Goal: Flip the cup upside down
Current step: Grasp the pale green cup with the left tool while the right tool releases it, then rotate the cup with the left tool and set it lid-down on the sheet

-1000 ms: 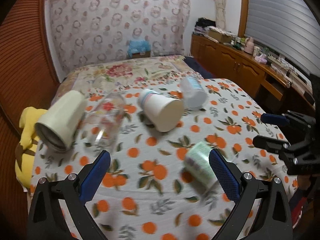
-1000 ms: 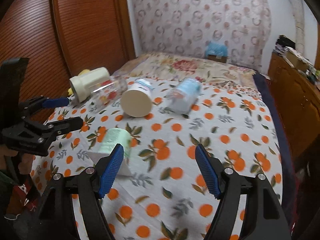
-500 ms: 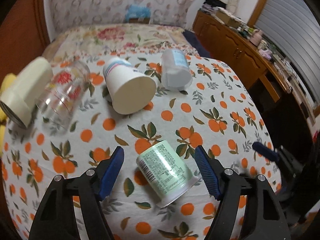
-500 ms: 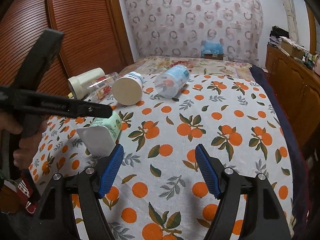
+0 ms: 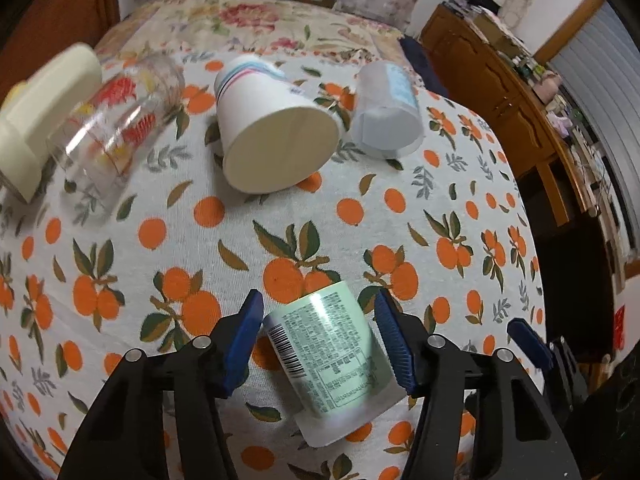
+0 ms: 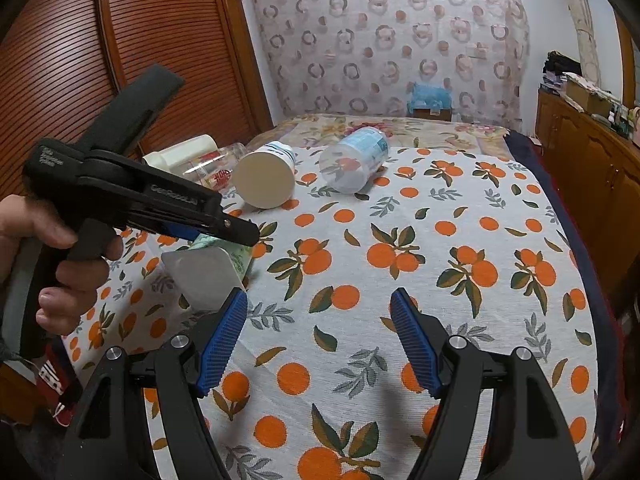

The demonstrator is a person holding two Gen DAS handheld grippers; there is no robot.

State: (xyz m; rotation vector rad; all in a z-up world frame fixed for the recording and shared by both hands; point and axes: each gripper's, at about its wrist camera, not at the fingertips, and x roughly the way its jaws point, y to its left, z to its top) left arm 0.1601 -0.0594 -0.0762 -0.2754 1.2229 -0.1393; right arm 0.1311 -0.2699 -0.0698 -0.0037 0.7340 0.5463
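A pale green cup [image 5: 332,364] with a printed label and barcode lies on its side on the orange-print cloth [image 5: 280,232]. My left gripper [image 5: 320,340] is open, its blue fingers on either side of the cup with small gaps. In the right wrist view the same cup [image 6: 212,272] lies under the left gripper [image 6: 236,232], its white square end toward the camera. My right gripper [image 6: 318,340] is open and empty over the cloth, to the right of the cup.
Several other cups lie on their sides at the back: a cream one [image 5: 44,116], a clear glass [image 5: 116,132], a white paper cup [image 5: 272,136] and a frosted plastic cup [image 5: 388,116]. A wooden dresser [image 5: 516,92] stands at the right.
My left gripper has come down and forward so that its fingers now straddle the green cup. The right gripper has held about still.
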